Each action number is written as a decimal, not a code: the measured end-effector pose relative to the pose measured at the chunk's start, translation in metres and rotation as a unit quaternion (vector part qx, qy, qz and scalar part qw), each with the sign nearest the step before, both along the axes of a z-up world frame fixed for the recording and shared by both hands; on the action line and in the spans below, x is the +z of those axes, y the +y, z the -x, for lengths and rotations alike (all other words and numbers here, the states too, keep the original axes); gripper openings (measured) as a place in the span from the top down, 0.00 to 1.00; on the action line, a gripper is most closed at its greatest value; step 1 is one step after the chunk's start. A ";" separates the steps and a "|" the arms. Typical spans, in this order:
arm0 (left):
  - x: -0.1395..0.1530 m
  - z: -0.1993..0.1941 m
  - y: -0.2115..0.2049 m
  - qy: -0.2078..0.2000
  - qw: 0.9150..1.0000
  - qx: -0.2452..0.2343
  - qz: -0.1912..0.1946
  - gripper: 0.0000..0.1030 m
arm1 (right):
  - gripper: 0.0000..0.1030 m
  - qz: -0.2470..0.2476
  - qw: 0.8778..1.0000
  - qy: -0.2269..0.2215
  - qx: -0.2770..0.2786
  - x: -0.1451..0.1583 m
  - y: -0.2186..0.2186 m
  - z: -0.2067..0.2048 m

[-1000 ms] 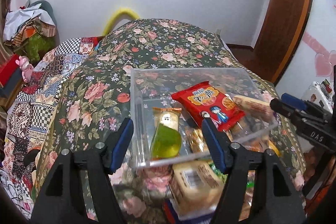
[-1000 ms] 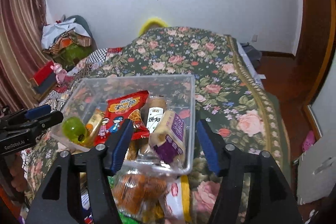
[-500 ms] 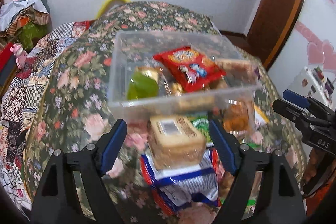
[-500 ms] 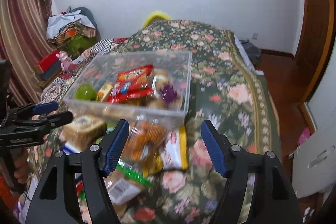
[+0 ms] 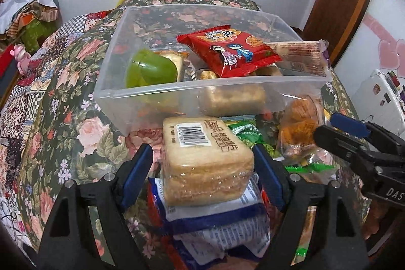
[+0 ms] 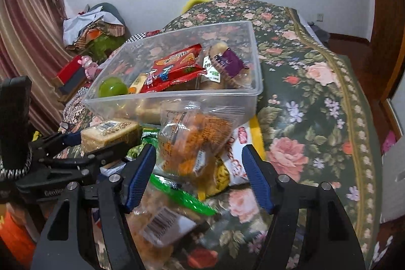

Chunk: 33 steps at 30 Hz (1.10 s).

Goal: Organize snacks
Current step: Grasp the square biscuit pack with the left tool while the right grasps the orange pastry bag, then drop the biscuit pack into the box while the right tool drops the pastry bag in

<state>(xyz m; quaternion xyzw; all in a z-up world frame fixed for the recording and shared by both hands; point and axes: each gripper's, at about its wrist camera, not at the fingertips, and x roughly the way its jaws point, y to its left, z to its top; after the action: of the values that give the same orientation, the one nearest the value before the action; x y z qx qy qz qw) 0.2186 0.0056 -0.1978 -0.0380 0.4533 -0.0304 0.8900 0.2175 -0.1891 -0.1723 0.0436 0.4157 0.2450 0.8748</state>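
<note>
**Both grippers spread over loose snack pile, bin part-filled**

Left gripper [image 5: 202,173] is wide apart, blue pads either side of a wrapped tan biscuit block [image 5: 205,156] w/ barcode label on top. Right pad looks to be at the wrapper's edge, left pad a bit off it; no squeeze visible, so not grasping. The block sits on top of a blue-and-white packet [image 5: 217,227], just in front of the clear plastic bin [image 5: 162,90].

Right gripper [image 6: 198,177] is also spread, holding nothing. Between its fingers, further out, lies a clear bag of orange snacks [image 6: 195,138], leaning against the bin's near wall. Beside that bag: a white-and-red packet [image 6: 236,161] w/ yellow bits, a green wrapper [image 6: 182,196] and, closest to the lens, a blurred clear pack w/ barcode [image 6: 164,222].

Inside the bin: red snack packet [image 5: 227,49] w/ two cartoon kids lying on top of the rest, green jelly cup [image 5: 149,67] at the left end, purple-labelled cake bar [image 6: 229,62] at the right end, plus more tan biscuits underneath, seen through the wall.

Everything rests on a dark floral bedspread [image 6: 316,98]. Bin is near its edge, loose snacks btwn bin and grippers. Each gripper shows at the side of the other's view.
</note>
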 end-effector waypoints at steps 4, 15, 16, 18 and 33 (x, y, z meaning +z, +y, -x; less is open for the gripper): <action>-0.004 0.001 -0.002 -0.009 1.000 -0.009 -0.005 0.40 | 0.36 -0.001 1.000 0.015 0.004 -0.009 0.009 -0.008; 0.008 0.016 0.007 -0.029 1.000 -0.011 0.003 0.46 | 0.52 -0.014 1.000 0.016 0.005 -0.014 0.015 -0.002; 0.010 0.018 0.008 -0.031 0.999 -0.011 0.005 0.46 | 0.53 -0.014 1.000 0.016 0.007 -0.012 0.014 -0.002; 0.015 0.022 0.008 -0.038 0.999 -0.013 0.006 0.47 | 0.53 -0.010 1.000 0.005 0.007 -0.006 0.013 0.003; 0.077 0.042 0.017 -0.110 0.994 -0.007 0.013 0.47 | 0.54 -0.027 0.998 -0.055 0.018 0.042 0.011 0.015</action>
<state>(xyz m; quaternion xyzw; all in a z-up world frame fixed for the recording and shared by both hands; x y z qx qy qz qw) 0.1770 0.0225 -0.1203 -0.0423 0.3528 -0.0468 0.9336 0.2024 -0.1780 -0.1304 0.0463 0.3609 0.2735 0.8904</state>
